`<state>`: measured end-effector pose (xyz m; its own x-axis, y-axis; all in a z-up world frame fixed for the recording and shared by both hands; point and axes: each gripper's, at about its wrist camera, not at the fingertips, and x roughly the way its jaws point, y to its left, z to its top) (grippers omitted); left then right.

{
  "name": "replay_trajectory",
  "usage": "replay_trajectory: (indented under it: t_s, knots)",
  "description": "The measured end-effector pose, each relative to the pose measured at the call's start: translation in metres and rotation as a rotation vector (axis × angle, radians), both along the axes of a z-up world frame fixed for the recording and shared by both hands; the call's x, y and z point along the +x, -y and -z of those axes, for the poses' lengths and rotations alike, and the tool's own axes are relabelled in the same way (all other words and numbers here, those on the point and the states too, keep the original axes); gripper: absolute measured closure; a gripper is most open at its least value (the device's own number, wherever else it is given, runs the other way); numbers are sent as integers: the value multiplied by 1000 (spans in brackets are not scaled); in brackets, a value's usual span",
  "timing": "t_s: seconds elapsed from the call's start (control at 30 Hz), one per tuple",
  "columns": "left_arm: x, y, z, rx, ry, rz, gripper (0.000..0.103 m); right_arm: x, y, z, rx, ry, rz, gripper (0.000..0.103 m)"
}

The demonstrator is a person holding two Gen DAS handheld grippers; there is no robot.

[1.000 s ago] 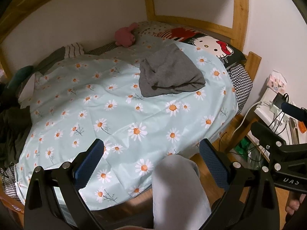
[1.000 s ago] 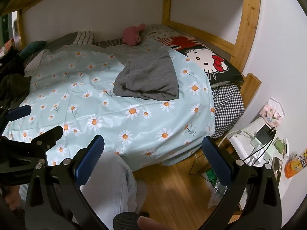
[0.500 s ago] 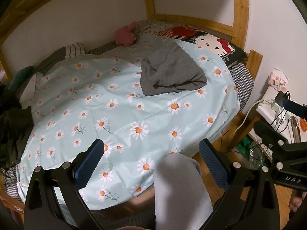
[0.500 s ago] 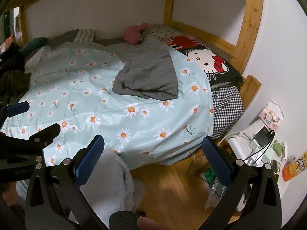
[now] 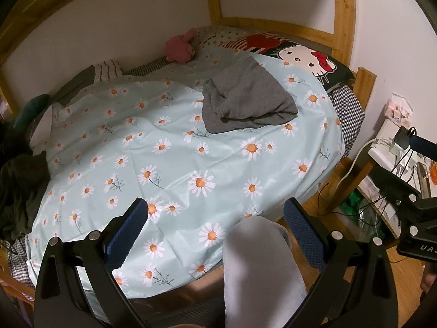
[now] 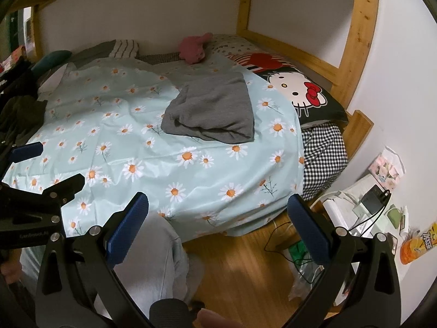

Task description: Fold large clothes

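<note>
Jaws as before, wide; grey garment (image 5: 247,97) unmoved.

A broad stretch of the daisy-print duvet (image 5: 207,164) lies bare across the centre of the left wrist frame, open to reach. At upper centre a crumpled grey garment (image 5: 245,101) takes up the space beside the cartoon-cat pillow (image 5: 303,60). A dark clothes heap (image 5: 19,188) blocks the left edge. The wooden bed frame (image 6: 355,49) closes the upper right. At lower right in the right wrist frame, a cluttered side table (image 6: 377,207) and trailing cables (image 6: 275,237) crowd the floor; a grey-trousered knee (image 5: 256,259) fills lower centre.
</note>
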<state>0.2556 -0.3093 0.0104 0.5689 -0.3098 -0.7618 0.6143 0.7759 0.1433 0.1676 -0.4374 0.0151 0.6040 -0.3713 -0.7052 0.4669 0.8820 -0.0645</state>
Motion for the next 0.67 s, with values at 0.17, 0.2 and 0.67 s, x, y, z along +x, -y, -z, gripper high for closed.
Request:
replay_trajectory:
  t_s: [0.17, 0.2, 0.67]
  knots:
    - [-1, 1, 1, 4, -1, -6, 5, 0, 0, 0, -4, -2, 3, 3]
    - [0, 1, 1, 1, -4, -5, 5, 0, 1, -1, -3, -2, 2, 3]
    - [2, -3, 4, 3, -12, -9, 5, -1, 4, 0, -1, -9, -2, 3]
